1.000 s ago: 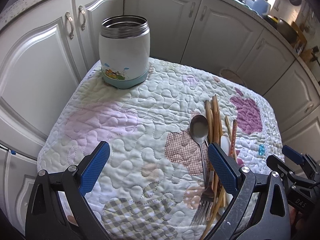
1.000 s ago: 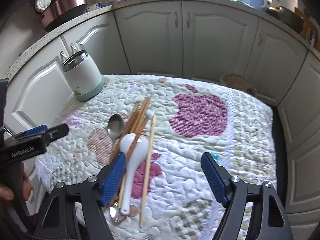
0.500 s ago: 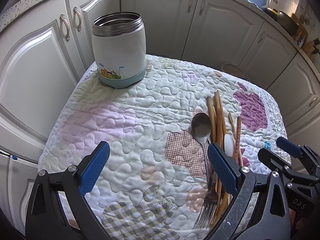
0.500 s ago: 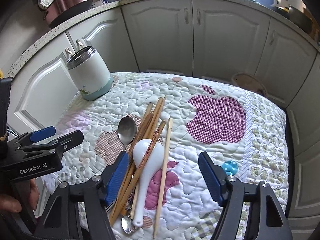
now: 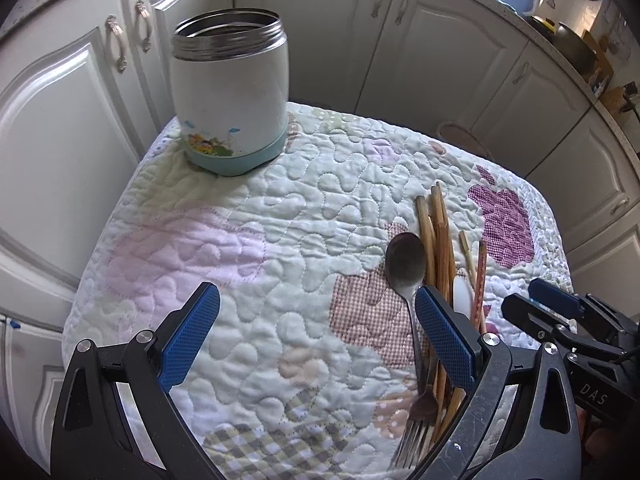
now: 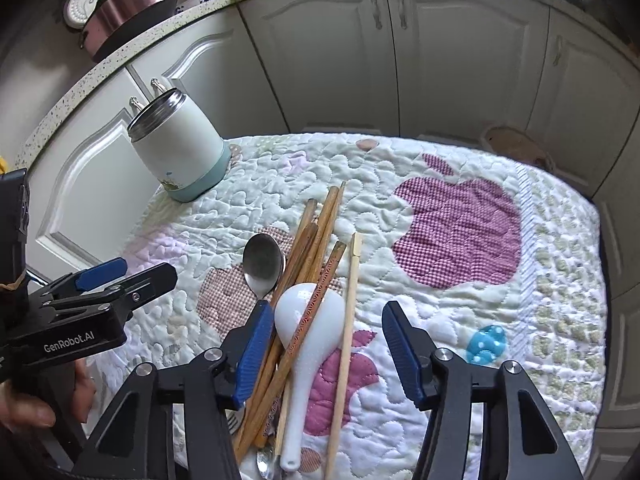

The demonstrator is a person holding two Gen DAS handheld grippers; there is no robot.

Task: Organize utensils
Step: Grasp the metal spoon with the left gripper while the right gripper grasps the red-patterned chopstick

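Note:
A pile of utensils lies on the quilted table: a metal spoon (image 6: 262,261), several wooden chopsticks (image 6: 316,236), a white ceramic spoon (image 6: 308,320), a pale chopstick (image 6: 349,308) and a fork (image 5: 416,428). A white jar with a steel rim (image 5: 230,96) stands open at the far left corner; it also shows in the right wrist view (image 6: 178,148). My left gripper (image 5: 316,336) is open and empty, left of the pile. My right gripper (image 6: 326,348) is open, its jaws either side of the white spoon, just above the pile.
The quilted cloth (image 6: 460,224) covers a small table with edges close on all sides. White kitchen cabinets (image 6: 328,52) surround it. A rice cooker (image 6: 120,4) stands on the counter. The right gripper shows in the left wrist view (image 5: 560,320).
Both grippers have moved forward and lower toward the table. The right gripper has come over the utensil pile. Jaws stay open.

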